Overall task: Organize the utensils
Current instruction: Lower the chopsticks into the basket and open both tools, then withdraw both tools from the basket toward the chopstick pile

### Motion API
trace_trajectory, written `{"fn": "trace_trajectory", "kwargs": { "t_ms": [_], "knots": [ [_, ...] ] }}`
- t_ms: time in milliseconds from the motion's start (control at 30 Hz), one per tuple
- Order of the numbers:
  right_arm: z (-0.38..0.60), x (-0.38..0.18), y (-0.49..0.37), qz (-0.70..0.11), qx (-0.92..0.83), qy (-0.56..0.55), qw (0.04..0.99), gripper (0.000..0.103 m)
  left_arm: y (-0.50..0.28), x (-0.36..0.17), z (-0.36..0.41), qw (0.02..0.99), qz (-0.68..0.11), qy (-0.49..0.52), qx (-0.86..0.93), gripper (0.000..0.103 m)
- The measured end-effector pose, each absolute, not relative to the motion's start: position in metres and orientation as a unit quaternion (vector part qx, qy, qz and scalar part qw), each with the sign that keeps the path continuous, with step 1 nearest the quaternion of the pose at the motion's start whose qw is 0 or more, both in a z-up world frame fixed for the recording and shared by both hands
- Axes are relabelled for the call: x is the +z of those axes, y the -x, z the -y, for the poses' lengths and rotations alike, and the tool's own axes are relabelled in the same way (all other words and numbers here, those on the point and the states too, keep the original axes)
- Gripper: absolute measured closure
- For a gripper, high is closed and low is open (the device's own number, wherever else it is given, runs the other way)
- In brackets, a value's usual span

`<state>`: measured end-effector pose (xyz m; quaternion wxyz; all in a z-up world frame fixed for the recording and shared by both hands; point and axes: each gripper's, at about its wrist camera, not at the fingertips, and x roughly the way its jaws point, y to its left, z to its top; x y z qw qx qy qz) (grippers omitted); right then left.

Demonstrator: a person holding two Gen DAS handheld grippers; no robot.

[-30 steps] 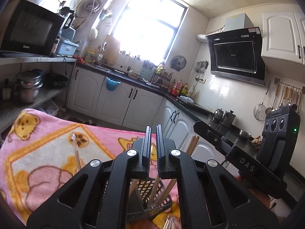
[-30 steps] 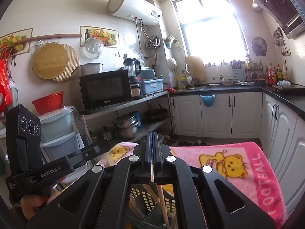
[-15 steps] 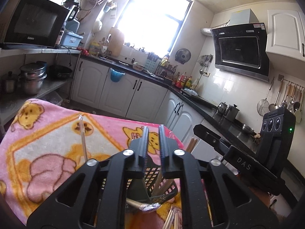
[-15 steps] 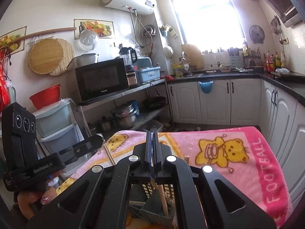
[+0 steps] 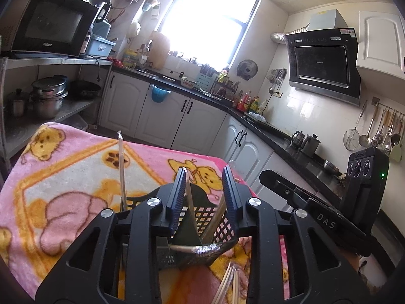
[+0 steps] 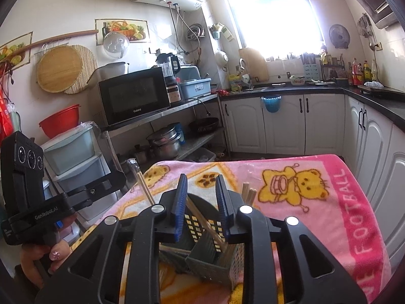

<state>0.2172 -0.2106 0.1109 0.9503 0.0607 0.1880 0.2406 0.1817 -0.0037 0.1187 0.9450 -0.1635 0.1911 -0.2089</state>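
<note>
Both tongs part-open over the basket of chopsticks on the pink blanket.

Left tongs (image 5: pixel 205 174): jaws have just been opening and stand at a narrow gap; one chopstick (image 5: pixel 190 202) rises between them, close along the left pad, whether touching I cannot tell. A clear-tipped stick (image 5: pixel 121 167) stands left of these tongs, more chopsticks (image 5: pixel 227 283) lie loose below them, and the dark basket (image 5: pixel 202 217) sits just beyond and under the jaws. Right tongs (image 6: pixel 201 179): jaws have also just been opening, narrow gap, a chopstick (image 6: pixel 202 220) slanting between them without clear contact, its lower end in the basket (image 6: pixel 212 261). A few chopstick ends (image 6: pixel 248 193) stick up just right of these jaws; the blanket (image 6: pixel 329 202) spreads beyond.
</note>
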Motion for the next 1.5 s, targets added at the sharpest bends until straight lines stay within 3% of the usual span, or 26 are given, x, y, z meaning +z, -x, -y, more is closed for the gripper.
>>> {"fn": "trace_trajectory", "kwargs": {
  "t_ms": [800, 1333, 1500],
  "knots": [
    [0.222, 0.094, -0.181, -0.215, 0.242, -0.04, 0.946, 0.051, -0.151, 0.105, -0.009, 0.943, -0.214, 0.171, -0.189, 0.042],
    [0.227, 0.081, -0.163, -0.234, 0.236, -0.03, 0.943, 0.047, -0.137, 0.089, -0.008, 0.942, -0.235, 0.161, -0.179, 0.016],
    [0.228, 0.076, -0.159, -0.241, 0.236, -0.027, 0.941, 0.046, -0.135, 0.083, -0.011, 0.941, -0.243, 0.16, -0.174, 0.013]
  ]
}}
